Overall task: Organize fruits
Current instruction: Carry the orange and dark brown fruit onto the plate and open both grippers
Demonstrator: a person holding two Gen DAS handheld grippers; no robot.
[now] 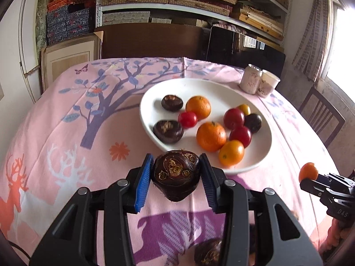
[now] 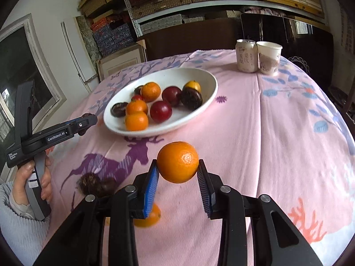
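Both claws hold fruit above the pink cloth.

The left gripper [image 1: 176, 177] clamps a water chestnut [image 1: 176, 174]; the right gripper [image 2: 178, 168] clamps an orange [image 2: 178, 161], both near the white plate [image 1: 155, 88].

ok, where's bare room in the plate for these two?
Free: the far-left stretch of the white plate, behind the dark water chestnuts. Crowded: the near-right half, where oranges and red fruits touch. Open cloth lies right of the plate, before the can.

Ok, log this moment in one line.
left gripper: shut on water chestnut | right gripper: shut on orange | plate: fruit inside
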